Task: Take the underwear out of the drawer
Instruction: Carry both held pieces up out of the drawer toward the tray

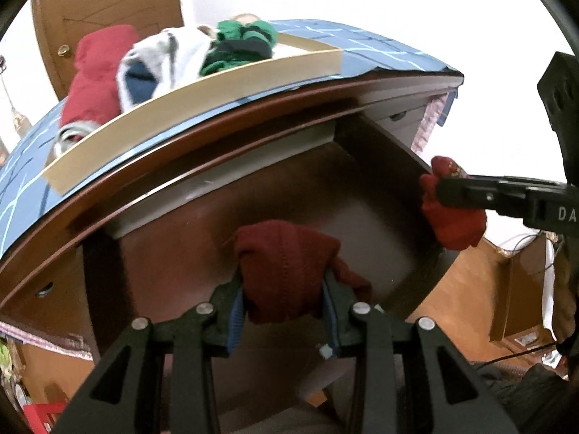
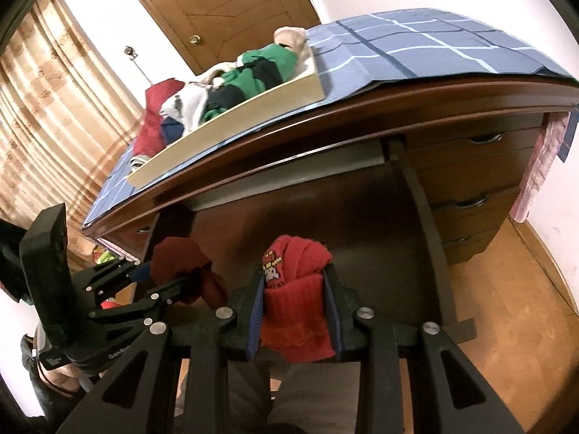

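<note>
Dark maroon underwear [image 1: 286, 271] bunched and clamped in the left tongs [image 1: 286, 289], narrow on the cloth, blue pads [image 1: 235, 320] pressed against both sides. Held in the air in front of the table [image 1: 217, 123], over the dark open recess under its front edge. Seen from the right wrist view as a maroon bundle [image 2: 181, 264] off to the left, in the left tongs [image 2: 188, 280].

Bright red underwear [image 2: 296, 289] with a small printed patch near the top, gripped in the right tongs [image 2: 296, 303], also narrow on the fabric, a fold hanging down below the pads. Likewise held in front of the table [image 2: 362, 115], below its front edge. From the left wrist view, visible at the right as a red bundle [image 1: 452, 209] in the right tongs [image 1: 445, 190], close to the right side of the recess.

Above, on the table top, a blue checked cloth [image 2: 416, 50] draped to the front edge. On it, toward the left end, a shallow beige tray [image 2: 231, 123] filled with folded garments: red [image 1: 97, 76], grey and white with navy [image 1: 159, 65], green and black [image 1: 242, 43].

Right of the recess, a stack of drawers with curved handles [image 2: 474, 166], all closed. Pink patterned fabric [image 2: 539, 166] hanging off the right corner of the table. Behind, a wooden door [image 2: 224, 7] and a beige checked curtain [image 2: 54, 108]; below, wooden floor [image 2: 506, 307].
</note>
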Available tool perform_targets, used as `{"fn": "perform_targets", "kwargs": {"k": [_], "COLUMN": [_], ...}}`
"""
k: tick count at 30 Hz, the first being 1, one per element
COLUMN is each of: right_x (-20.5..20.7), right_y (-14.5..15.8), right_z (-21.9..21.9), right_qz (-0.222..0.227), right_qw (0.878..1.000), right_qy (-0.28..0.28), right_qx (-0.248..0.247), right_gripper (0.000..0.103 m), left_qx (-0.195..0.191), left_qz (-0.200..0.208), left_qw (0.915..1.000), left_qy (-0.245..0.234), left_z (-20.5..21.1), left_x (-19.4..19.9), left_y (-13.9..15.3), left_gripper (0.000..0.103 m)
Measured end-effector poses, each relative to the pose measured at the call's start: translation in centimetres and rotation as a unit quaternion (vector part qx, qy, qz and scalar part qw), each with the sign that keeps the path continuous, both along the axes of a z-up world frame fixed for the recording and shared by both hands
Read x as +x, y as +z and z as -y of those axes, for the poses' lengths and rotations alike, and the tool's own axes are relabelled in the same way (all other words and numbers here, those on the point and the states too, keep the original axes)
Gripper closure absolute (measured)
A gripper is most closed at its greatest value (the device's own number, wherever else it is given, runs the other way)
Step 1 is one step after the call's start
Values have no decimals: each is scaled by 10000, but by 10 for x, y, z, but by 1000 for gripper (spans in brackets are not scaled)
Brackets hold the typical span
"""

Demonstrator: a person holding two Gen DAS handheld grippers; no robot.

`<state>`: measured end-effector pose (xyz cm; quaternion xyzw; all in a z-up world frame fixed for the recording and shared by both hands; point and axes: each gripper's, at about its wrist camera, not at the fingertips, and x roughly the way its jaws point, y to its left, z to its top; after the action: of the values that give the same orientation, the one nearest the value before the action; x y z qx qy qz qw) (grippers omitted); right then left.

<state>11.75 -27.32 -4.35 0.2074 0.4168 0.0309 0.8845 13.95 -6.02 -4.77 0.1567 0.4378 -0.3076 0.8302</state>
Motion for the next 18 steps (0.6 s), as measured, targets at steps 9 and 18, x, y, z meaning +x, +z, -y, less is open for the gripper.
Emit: {"fn": "perform_targets", "kwargs": {"k": [9, 18], "right_x": [-7, -9], "right_y": [9, 23], "right_z": [-22, -38], "right_qz": [146, 282], "right_qw": [9997, 9991], "right_qy": [180, 302], "right_qx": [45, 36], "right_gripper": [71, 71], "left_qx": [-131, -256], "left_qz": [191, 411], "left_qw": [9992, 9978], "left_qy": [311, 442], "left_z": [-28, -43], "left_x": [-13, -18], "left_y": [13, 30], "left_gripper": [68, 68]}}
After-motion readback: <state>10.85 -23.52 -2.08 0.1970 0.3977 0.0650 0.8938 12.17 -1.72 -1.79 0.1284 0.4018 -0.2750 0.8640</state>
